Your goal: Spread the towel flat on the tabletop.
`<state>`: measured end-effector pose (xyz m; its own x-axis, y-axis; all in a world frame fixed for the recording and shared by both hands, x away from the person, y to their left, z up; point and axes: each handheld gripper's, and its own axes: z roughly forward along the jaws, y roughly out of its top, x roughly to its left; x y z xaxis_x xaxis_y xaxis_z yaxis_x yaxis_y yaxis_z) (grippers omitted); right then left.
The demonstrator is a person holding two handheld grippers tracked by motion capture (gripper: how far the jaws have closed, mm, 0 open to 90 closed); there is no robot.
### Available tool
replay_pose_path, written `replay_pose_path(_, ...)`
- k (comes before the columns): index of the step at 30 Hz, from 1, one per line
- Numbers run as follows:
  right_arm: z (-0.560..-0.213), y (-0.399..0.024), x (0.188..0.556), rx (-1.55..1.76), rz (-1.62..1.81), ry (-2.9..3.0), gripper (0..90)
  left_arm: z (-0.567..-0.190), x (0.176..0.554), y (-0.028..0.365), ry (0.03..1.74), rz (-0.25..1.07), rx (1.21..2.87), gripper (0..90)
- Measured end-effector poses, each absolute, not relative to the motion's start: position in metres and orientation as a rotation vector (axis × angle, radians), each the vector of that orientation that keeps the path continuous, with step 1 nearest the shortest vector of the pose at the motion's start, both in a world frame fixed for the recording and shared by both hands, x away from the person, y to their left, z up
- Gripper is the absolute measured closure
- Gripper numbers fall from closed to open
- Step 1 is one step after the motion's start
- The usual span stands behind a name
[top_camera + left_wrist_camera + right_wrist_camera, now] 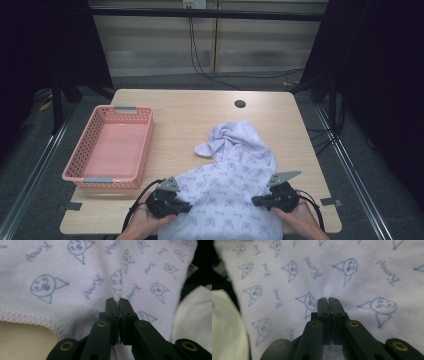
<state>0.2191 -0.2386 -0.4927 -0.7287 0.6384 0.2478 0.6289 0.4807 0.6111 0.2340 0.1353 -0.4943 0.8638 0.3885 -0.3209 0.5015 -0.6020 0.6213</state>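
Both grippers clamped on a white terry towel with a pale blue cartoon-face print (227, 192), at the near edge of the light wooden table (190, 117).

Left gripper (186, 206) and right gripper (256, 201) held low in upturned palms, pointing inward at each other across the towel; fingers (111, 305) pressed together, pinching cloth on each side. Right of the pink plastic basket (75, 167).
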Motion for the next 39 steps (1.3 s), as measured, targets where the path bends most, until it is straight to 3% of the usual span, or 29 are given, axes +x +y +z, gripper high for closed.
replay_pose_path(3,-0.492,-0.239,0.194,1.147,1.138,2.785,87.5,-0.489,0.204,0.144,0.616,-0.273,2.237,86.7)
replay_pose_path(4,-0.492,-0.238,0.19,1.136,1.155,2.808,81.0,-0.479,0.201,0.147,0.607,-0.288,2.166,85.2)
replay_pose_path(7,-0.483,-0.241,0.185,1.13,1.253,2.734,62.6,-0.458,0.206,0.144,0.597,-0.225,2.089,66.2)
replay_pose_path(8,-0.483,-0.241,0.185,1.13,1.253,2.734,62.6,-0.458,0.206,0.144,0.597,-0.225,2.089,64.0)
replay_pose_path(9,-0.475,-0.245,0.195,1.147,1.298,2.652,59.2,-0.455,0.224,0.137,0.621,-0.158,2.101,61.6)
replay_pose_path(12,-0.47,-0.248,0.211,1.141,1.291,2.584,58.0,-0.458,0.246,0.13,0.635,-0.15,2.088,58.2)
replay_pose_path(14,-0.467,-0.251,0.24,1.16,1.253,2.523,59.1,-0.47,0.274,0.119,0.697,-0.126,2.121,55.1)
replay_pose_path(18,-0.468,-0.251,0.27,1.19,1.18,2.477,56.0,-0.482,0.287,0.112,0.721,-0.048,2.155,49.9)
replay_pose_path(21,-0.479,-0.25,0.295,1.24,1.153,2.474,51.9,-0.491,0.295,0.109,0.769,-0.102,2.158,43.1)
replay_pose_path(23,-0.489,-0.246,0.306,1.274,1.12,2.474,49.6,-0.495,0.294,0.107,0.753,-0.099,2.178,44.3)
replay_pose_path(24,-0.494,-0.245,0.31,1.279,1.095,2.475,47.9,-0.497,0.293,0.106,0.744,-0.117,2.194,49.5)
replay_pose_path(25,-0.498,-0.242,0.311,1.276,1.077,2.47,47.7,-0.5,0.291,0.105,0.72,-0.12,2.199,62.4)
replay_pose_path(26,-0.499,-0.24,0.312,1.264,1.086,2.458,51.6,-0.499,0.287,0.104,0.688,-0.117,2.223,81.8)
replay_pose_path(29,-0.499,-0.24,0.311,1.242,1.009,2.414,74.3,-0.492,0.281,0.106,0.652,-0.135,2.191,84.8)
replay_pose_path(30,-0.499,-0.24,0.311,1.242,1.009,2.414,74.3,-0.488,0.276,0.108,0.619,-0.165,2.162,84.8)
replay_pose_path(31,-0.499,-0.246,0.312,1.274,1.006,2.402,85.8,-0.476,0.263,0.113,0.567,-0.188,2.114,84.9)
replay_pose_path(39,-0.497,-0.269,0.31,1.361,1.0,2.369,88.7,-0.461,0.211,0.128,0.391,-0.346,2.108,84.5)
